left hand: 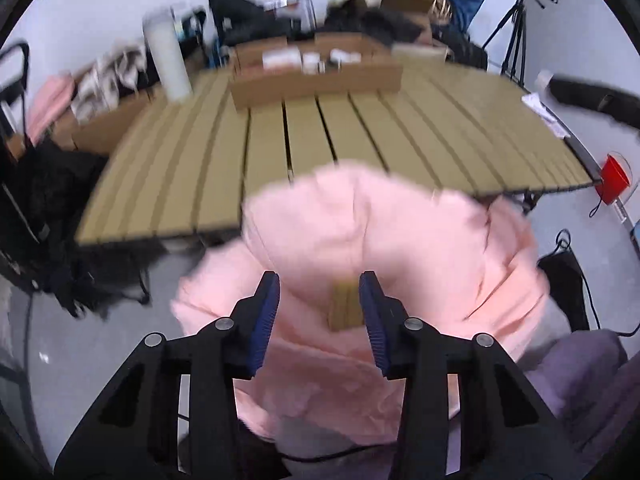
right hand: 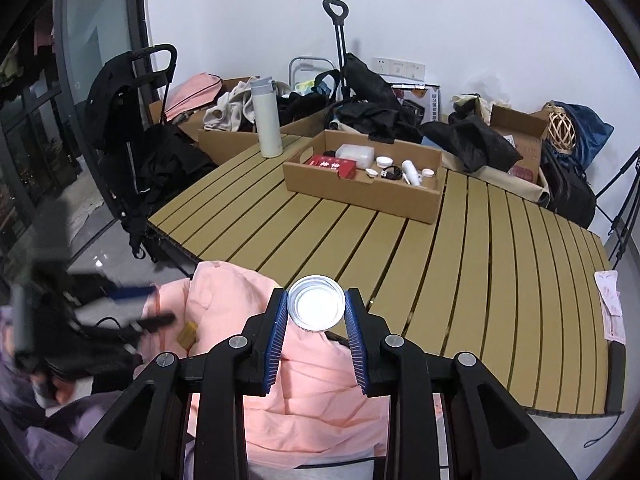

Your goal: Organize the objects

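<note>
My right gripper [right hand: 316, 310] is shut on a round silver-rimmed white lid [right hand: 316, 307], held above the near edge of the slatted table [right hand: 460, 264]. Under it lies a pink bag [right hand: 304, 384]. My left gripper [left hand: 320, 316] is open over the same pink bag [left hand: 372, 240], with a small tan box [left hand: 345, 306] on the bag, seen between the fingers and untouched. The left gripper shows blurred in the right wrist view [right hand: 132, 308]. A cardboard tray [right hand: 360, 196] at the table's back holds several small white and red items.
A white thermos [right hand: 267, 120] stands at the table's back left. Black bags, a folded cart [right hand: 132, 132] and cardboard boxes crowd the floor behind. A paper sheet [right hand: 610, 304] lies at the table's right edge. A tripod [left hand: 516, 36] and a red bucket [left hand: 614, 178] stand right.
</note>
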Motion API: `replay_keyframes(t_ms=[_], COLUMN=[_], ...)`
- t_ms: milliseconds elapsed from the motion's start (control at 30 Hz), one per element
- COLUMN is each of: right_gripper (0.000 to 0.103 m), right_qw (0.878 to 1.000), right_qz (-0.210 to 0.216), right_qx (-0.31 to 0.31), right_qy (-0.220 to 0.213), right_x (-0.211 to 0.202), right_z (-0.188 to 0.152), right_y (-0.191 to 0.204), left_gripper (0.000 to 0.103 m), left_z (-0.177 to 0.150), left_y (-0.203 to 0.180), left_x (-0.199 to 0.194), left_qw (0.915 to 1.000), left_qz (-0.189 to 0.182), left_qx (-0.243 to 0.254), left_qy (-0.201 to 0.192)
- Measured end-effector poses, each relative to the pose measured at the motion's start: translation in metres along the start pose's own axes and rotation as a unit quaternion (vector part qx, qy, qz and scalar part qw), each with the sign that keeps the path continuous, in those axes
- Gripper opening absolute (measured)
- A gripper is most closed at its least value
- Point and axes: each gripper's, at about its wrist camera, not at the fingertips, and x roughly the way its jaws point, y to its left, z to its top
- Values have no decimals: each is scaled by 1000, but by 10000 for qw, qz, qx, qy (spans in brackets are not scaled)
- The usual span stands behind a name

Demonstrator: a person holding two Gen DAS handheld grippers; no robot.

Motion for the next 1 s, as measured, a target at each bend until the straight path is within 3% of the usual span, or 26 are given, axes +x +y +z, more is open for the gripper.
replay_keyframes(t_ms=[67, 200, 367, 400, 467, 733, 1000], right_gripper=[32, 32, 32, 32, 32, 32, 32], right_qw=[10000, 9999, 9998, 9998, 9997, 9997, 9998], right_qz=[3, 29, 56, 66, 89, 94, 47], right_qx=[16, -15, -36, -40, -71, -56, 40], right_qy=[44, 127, 187, 196, 214, 241, 192], right_x=[4, 9, 13, 13, 15, 16, 25], right_z=[-1, -5, -7, -7, -8, -10, 0], right_y=[0, 5, 10, 11, 13, 13, -7], left_gripper=[38, 38, 35, 20, 18, 18, 18], left_z=[-4, -4, -9, -9, -9, 4, 64], left_y=[2, 3, -3, -3, -3, 2, 17], left_x=[18, 33, 31, 32, 35, 9, -33], left_qw=[9997, 9972, 9967, 9963, 9961, 9971, 9959], left_qz=[-73, -572, -667, -687, -658, -628, -609], left_qx=[-107, -352, -278, -299, -339, -401, -373], left_qy=[186, 332, 381, 410, 488, 150, -548])
